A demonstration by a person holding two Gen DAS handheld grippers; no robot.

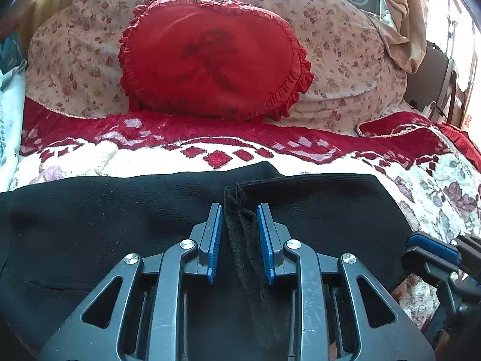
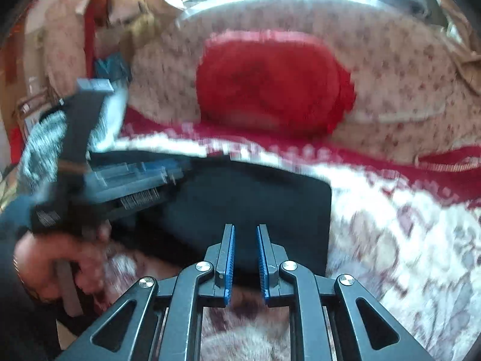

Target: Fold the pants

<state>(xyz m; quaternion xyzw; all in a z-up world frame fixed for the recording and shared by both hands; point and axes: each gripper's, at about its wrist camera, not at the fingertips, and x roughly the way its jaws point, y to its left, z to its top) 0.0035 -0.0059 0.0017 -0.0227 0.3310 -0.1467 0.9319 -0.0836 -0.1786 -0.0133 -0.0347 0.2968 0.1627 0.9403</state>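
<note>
Black pants (image 1: 120,225) lie spread across a red and white floral blanket (image 1: 436,186). My left gripper (image 1: 239,210) is shut on a bunched fold of the pants, which runs up between the blue pads toward the camera. In the right wrist view the pants (image 2: 255,198) show a squared right edge. My right gripper (image 2: 246,228) hovers over their near edge with a narrow gap between its pads and nothing in it. That view is blurred. The right gripper (image 1: 421,251) also shows at the pants' right edge, and the left gripper (image 2: 168,174) lies far left with a person's hand (image 2: 60,258) on its handle.
A red frilled pillow (image 1: 210,57) leans on a pink floral quilt (image 1: 345,45) behind the pants. The blanket (image 2: 390,240) stretches out to the right of the pants. Curtains and clutter stand at the far right and far left edges.
</note>
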